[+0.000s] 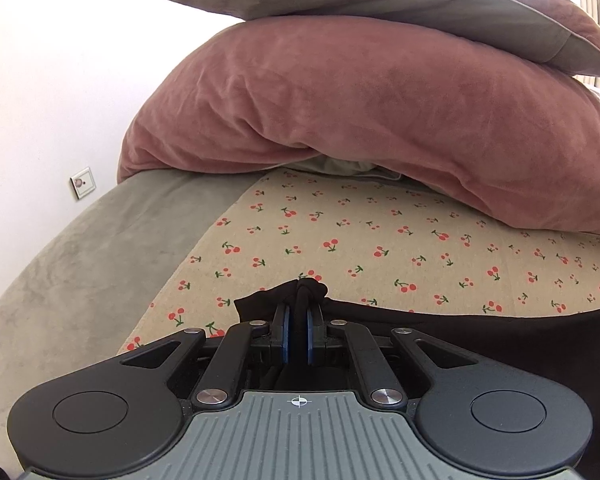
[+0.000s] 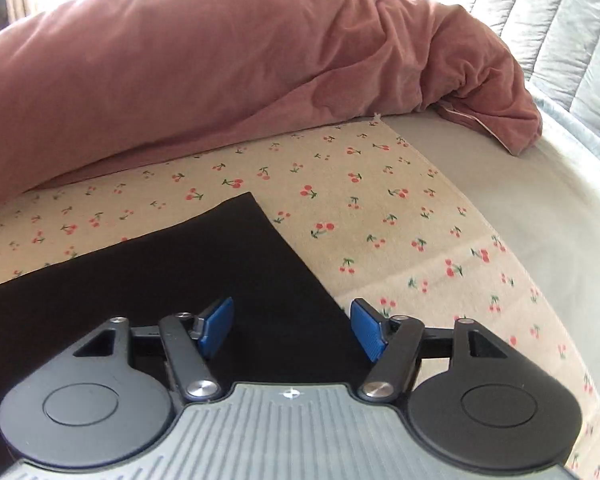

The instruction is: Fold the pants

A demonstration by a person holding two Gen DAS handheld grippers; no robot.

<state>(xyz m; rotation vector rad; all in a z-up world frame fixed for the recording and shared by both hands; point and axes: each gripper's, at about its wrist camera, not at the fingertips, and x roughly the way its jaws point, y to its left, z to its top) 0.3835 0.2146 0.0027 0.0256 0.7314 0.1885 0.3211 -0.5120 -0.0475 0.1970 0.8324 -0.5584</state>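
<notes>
1. On the cherry-print cloth [image 1: 380, 232] covering the bed, the black pants [image 2: 160, 264] are lying spread flat, with the pink duvet [image 1: 340, 120] bunching up just behind them.
2. In the left wrist view, the left gripper [image 1: 299, 316] is clamping a bunched fold of the pants' edge between its blue pads [image 1: 286, 332], the jaws sitting nearly together with dark fabric poking up past the fingertips.
3. Only this view is showing the grip itself; the rest of the pants is trailing off to the right as a dark band along the lower edge.
4. This view alone is also taking in a pillow [image 1: 380, 4] resting on top of the duvet, a grey sheet [image 1: 80, 260] to the left of the cloth, and a wall switch [image 1: 82, 188] on the white wall.
5. In the right wrist view, the right gripper [image 2: 292, 328] is hovering over the pants with its jaws standing apart and nothing pinched between them.
6. Its left pad is sitting over the black fabric, while the right pad [image 2: 368, 332] is sitting over the pants' slanting edge, where the cherry cloth begins.
7. Only this view is showing a squared corner of the pants lying flat on the cloth, plus a pale quilted cover [image 2: 540, 20] beyond the duvet's end.
</notes>
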